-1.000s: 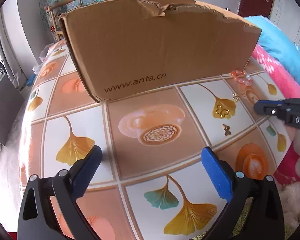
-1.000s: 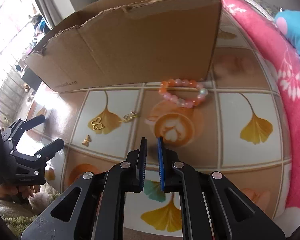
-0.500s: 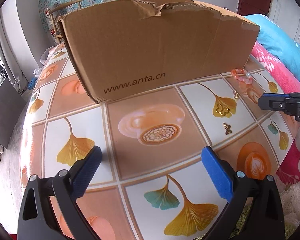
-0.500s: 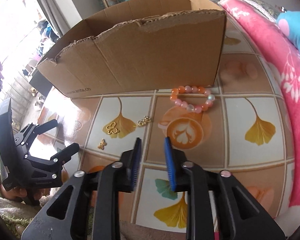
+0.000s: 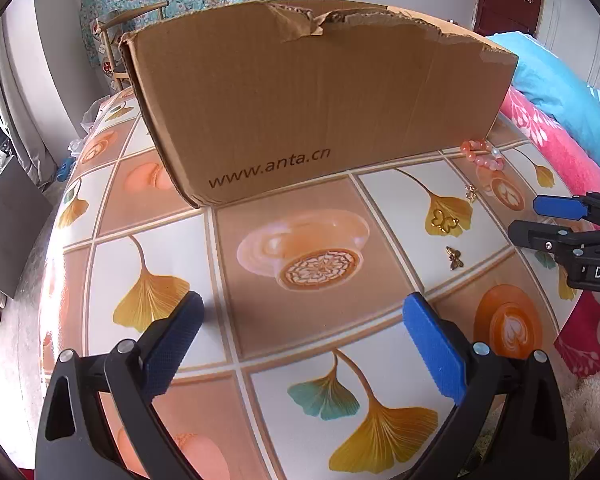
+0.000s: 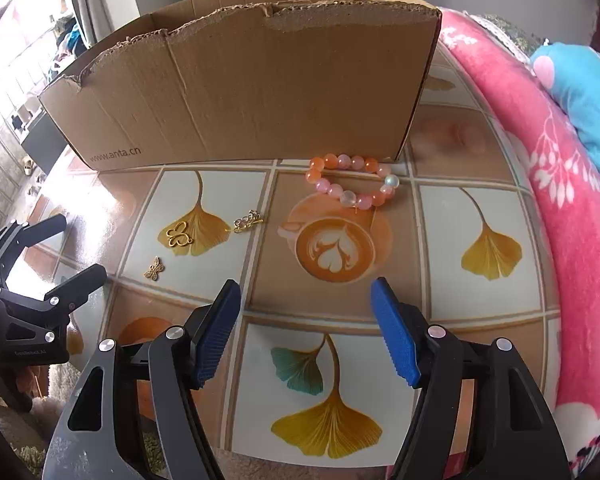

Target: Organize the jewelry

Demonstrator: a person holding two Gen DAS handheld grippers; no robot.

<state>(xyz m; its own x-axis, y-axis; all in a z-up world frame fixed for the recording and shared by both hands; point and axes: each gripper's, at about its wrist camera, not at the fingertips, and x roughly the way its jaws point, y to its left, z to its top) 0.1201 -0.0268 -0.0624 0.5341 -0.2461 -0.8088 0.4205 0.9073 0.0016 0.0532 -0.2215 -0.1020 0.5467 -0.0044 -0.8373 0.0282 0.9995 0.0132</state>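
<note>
- On the worktop [image 6: 496, 312], right side: right hand-held gripper [image 6: 306, 320] has gone from nearly shut a second ago, to part open half a second ago, to wide open now. Nothing between the pads.
- Means: looks like a pre-grasp for the first pick. No jewelry in the box [image 6: 260, 92] as far as I can see; its inside is mostly hidden from both views.
- Right view has also pulled back and up over the last second; box top edge and more of the tiles now show.
- Left hand-held gripper [image 5: 306, 344]: wide open and empty, same spread as in both earlier frames. View barely shifted.
- Jewelry, right wrist view, all loose on the worktop:
  - bracelet [image 6: 352, 180] at 12 o'clock from the right gripper, just in front of the box's right corner, may touch the wall
  - butterfly ring [image 6: 179, 235] at 10 o'clock
  - small charm [image 6: 248, 221] between ring and bracelet
  - bee charm [image 6: 154, 268] at 9 o'clock, nearest the left gripper
- Pose: right gripper low over the near edge, pointing at the box, pads level, bracelet roughly on its centreline. Left gripper sits at its 9 o'clock, aimed at the box's left half.
- Judgement: bracelet is the likely first target; the flat gold pieces will be harder to pinch off the glossy top.
</note>
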